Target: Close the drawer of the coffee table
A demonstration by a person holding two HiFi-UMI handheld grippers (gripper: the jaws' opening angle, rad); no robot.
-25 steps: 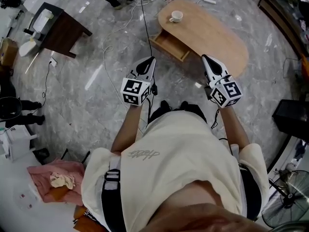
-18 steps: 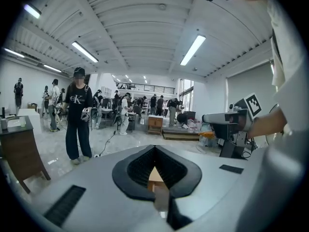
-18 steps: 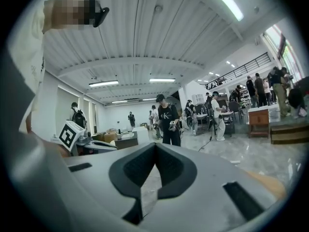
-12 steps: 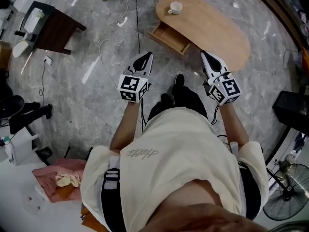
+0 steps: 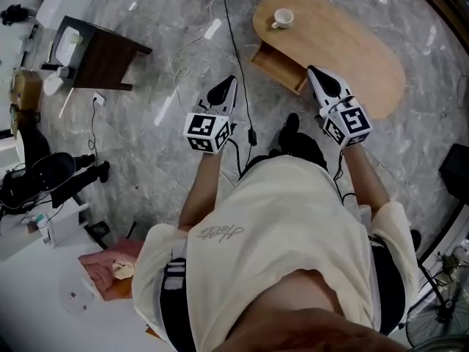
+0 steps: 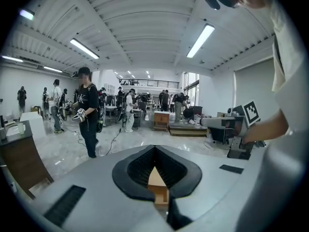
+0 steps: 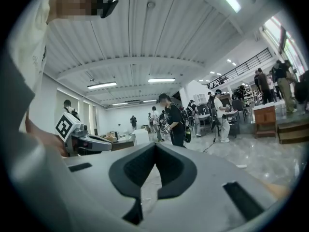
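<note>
Hovering short of the drawer, jutting open from the table's near side, judging nothing pushed yet. Holding left tool and right tool clamped together, empty, the right nearer. Leaving the whole push undone.

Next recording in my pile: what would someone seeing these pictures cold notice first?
First is the oval wooden coffee table at the head view's upper right. Its drawer is pulled open on the side facing the person, and a white cup stands on its top. Next come the left gripper and right gripper, held out in front of the person, both with jaws together and holding nothing.
</note>
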